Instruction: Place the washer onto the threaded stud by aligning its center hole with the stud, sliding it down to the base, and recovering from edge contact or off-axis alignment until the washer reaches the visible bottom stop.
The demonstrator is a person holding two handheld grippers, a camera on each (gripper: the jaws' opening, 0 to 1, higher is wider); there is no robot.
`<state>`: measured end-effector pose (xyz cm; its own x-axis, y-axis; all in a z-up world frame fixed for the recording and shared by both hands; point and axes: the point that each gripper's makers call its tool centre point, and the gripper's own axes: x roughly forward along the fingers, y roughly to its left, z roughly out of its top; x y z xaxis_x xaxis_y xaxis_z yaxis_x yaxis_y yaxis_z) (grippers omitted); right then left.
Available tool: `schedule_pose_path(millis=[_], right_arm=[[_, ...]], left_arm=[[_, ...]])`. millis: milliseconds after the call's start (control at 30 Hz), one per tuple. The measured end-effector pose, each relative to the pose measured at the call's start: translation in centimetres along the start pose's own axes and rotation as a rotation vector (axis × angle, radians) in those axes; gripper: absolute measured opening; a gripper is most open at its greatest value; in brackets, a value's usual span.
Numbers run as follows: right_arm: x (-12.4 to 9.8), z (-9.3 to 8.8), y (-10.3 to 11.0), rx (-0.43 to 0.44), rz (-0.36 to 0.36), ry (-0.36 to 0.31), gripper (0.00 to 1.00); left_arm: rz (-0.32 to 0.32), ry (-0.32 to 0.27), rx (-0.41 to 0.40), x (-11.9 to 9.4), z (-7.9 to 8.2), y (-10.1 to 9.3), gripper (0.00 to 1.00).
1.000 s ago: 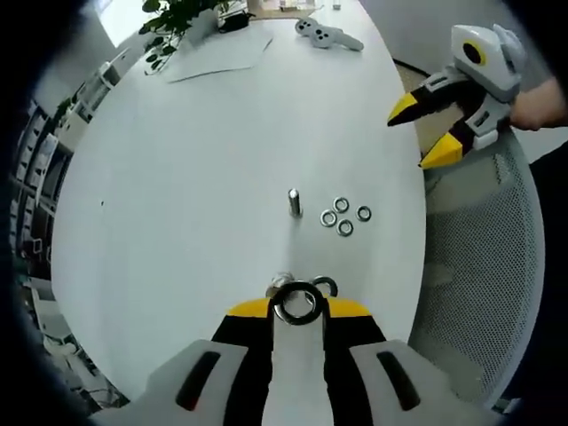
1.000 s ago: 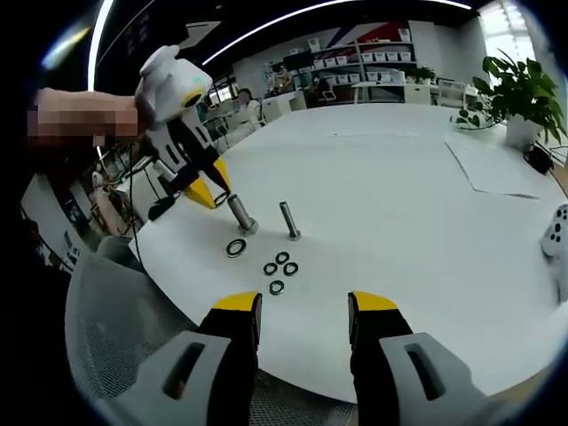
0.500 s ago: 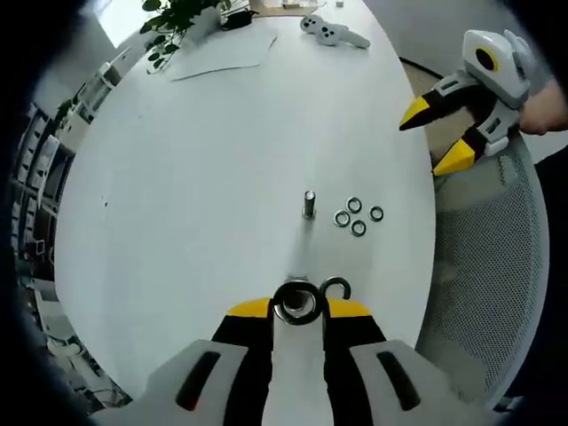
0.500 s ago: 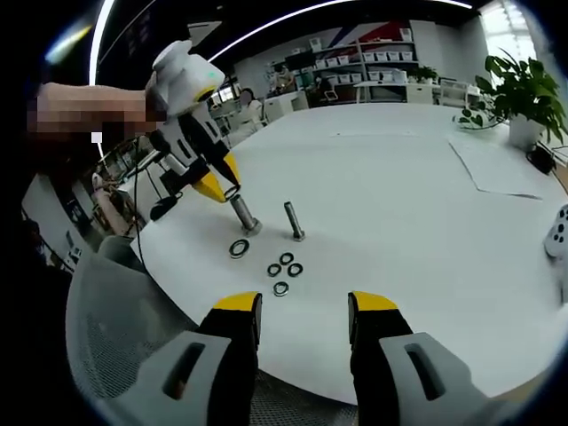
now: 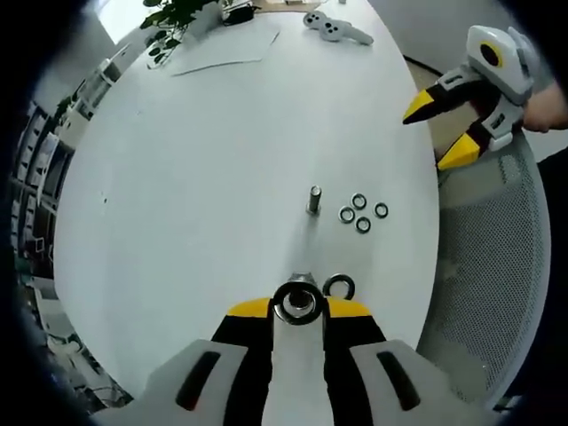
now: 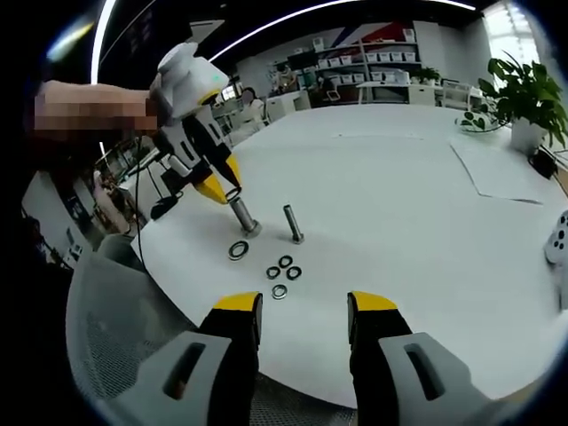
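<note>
My left gripper (image 5: 299, 307) is shut on a steel washer (image 5: 279, 303), held flat between the yellow jaw tips. The top of a threaded stud (image 5: 302, 280) shows just beyond the washer's hole. In the right gripper view the left gripper (image 6: 224, 189) holds the washer (image 6: 233, 193) at the tip of that leaning stud (image 6: 241, 216). A second stud (image 5: 313, 201) (image 6: 291, 224) stands upright further in. My right gripper (image 6: 302, 311) hangs open over the table's near edge, with nothing between its jaws; in the left gripper view the right gripper (image 5: 448, 131) is off the table's edge.
One loose washer (image 5: 338, 287) (image 6: 238, 250) lies beside the near stud. Several more washers (image 5: 362, 213) (image 6: 284, 272) lie in a cluster by the second stud. A mesh chair (image 5: 484, 257) stands at the table's edge. Paper (image 5: 222, 55), a plant (image 5: 177, 16) and a game controller (image 5: 333, 27) lie at the far end.
My left gripper has shifted sideways, so the washer now sits centred over the stud's top instead of beside it. The right gripper stays open and nearly still.
</note>
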<state>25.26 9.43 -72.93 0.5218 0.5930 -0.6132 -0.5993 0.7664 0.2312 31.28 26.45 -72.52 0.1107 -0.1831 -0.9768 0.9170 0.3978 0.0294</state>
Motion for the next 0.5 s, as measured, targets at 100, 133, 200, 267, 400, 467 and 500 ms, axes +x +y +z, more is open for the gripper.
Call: schedule_pose_path(millis=[100, 133, 200, 267, 400, 467, 500], right_arm=[[-0.05, -0.07, 0.06, 0.001, -0.001, 0.002, 0.41], [-0.07, -0.07, 0.05, 0.0, -0.001, 0.002, 0.41], [-0.07, -0.05, 0.02, -0.001, -0.001, 0.002, 0.41], [-0.09, -0.04, 0.01, -0.001, -0.002, 0.002, 0.41], [-0.1, -0.04, -0.01, -0.002, -0.002, 0.003, 0.41], [-0.11, -0.03, 0.0, -0.003, -0.001, 0.003, 0.41], [-0.12, -0.03, -0.02, -0.003, -0.002, 0.003, 0.41]], left_arm=[[0.0, 0.0, -0.002, 0.04, -0.05, 0.02, 0.18], [0.0, 0.0, -0.002, 0.05, -0.05, 0.05, 0.18], [0.0, 0.002, 0.0, 0.09, -0.09, 0.08, 0.18], [0.0, 0.002, -0.002, 0.08, -0.08, 0.08, 0.18], [0.004, 0.008, -0.003, 0.21, -0.21, 0.24, 0.18], [0.001, 0.012, -0.007, 0.26, -0.33, 0.22, 0.18], [-0.001, 0.012, -0.008, 0.27, -0.35, 0.2, 0.18]])
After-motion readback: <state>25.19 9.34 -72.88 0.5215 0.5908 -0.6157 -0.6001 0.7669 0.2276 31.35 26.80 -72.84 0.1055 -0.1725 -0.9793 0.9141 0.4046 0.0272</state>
